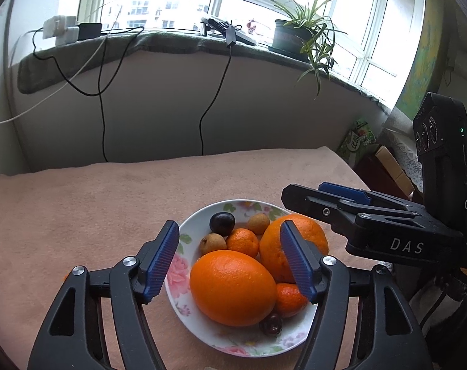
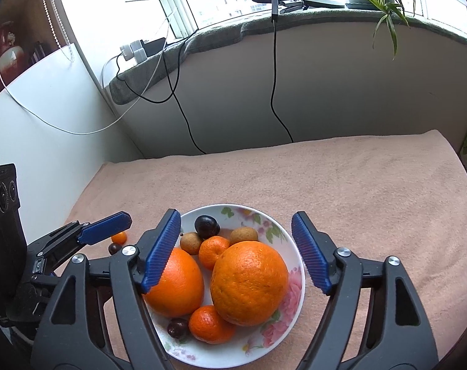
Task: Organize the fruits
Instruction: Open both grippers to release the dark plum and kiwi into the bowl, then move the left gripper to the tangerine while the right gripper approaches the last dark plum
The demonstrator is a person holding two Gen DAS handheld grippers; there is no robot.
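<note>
Plate [image 2: 296,246]: glazed ceramic look, glossy white, printed floral pattern.
Large oranges [image 2: 248,283]: pebbled, dimpled peel, slight sheen.
Mandarins [image 1: 242,242]: finer-grained peel, semi-matt.
Dark round fruit [image 1: 222,223]: smooth skin, dull gloss.
Brown small fruits [image 1: 212,243]: rough, matt rind.
Table cover [image 2: 372,185]: pink cloth, soft napped pile, matt.
Gripper fingers [image 1: 162,259]: blue ribbed pads, matt; black plastic arms, bright metal pivots.

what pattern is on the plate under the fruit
White with pink flowers and green leaves on the plate; the right wrist view shows it best.
</note>
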